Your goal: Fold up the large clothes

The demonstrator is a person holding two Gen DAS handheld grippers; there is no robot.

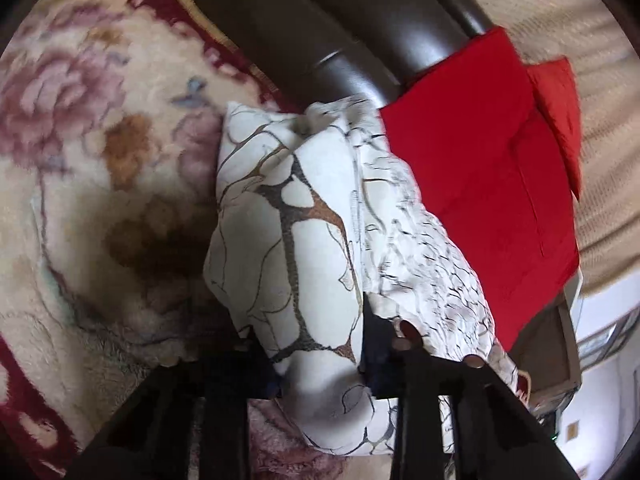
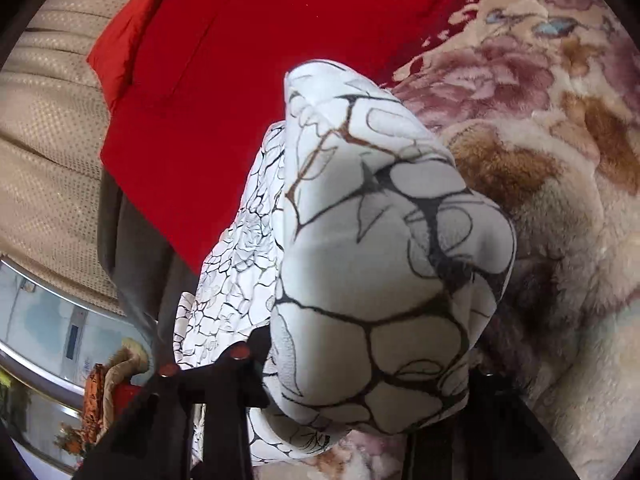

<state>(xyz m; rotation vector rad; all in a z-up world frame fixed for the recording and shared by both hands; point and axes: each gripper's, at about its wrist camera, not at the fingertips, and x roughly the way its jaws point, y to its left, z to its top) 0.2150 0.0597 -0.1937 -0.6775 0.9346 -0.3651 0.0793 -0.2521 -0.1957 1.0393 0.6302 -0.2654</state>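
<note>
White garment with dark and brown crackle print, bunched, lying on floral plush blanket, just beside folded red cloth. Left gripper clamped on a fold of it; right gripper likewise pinching a thick bunch. Dark rounded headboard behind; beige curtain off to the side.

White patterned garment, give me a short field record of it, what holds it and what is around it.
garment: white patterned garment, bunched, dark vein-like print
left tongs: shut on the garment
right tongs: shut on the garment
beneath: floral blanket
beside: red cloth flat, touching garment's edge
behind: dark curved frame
</note>
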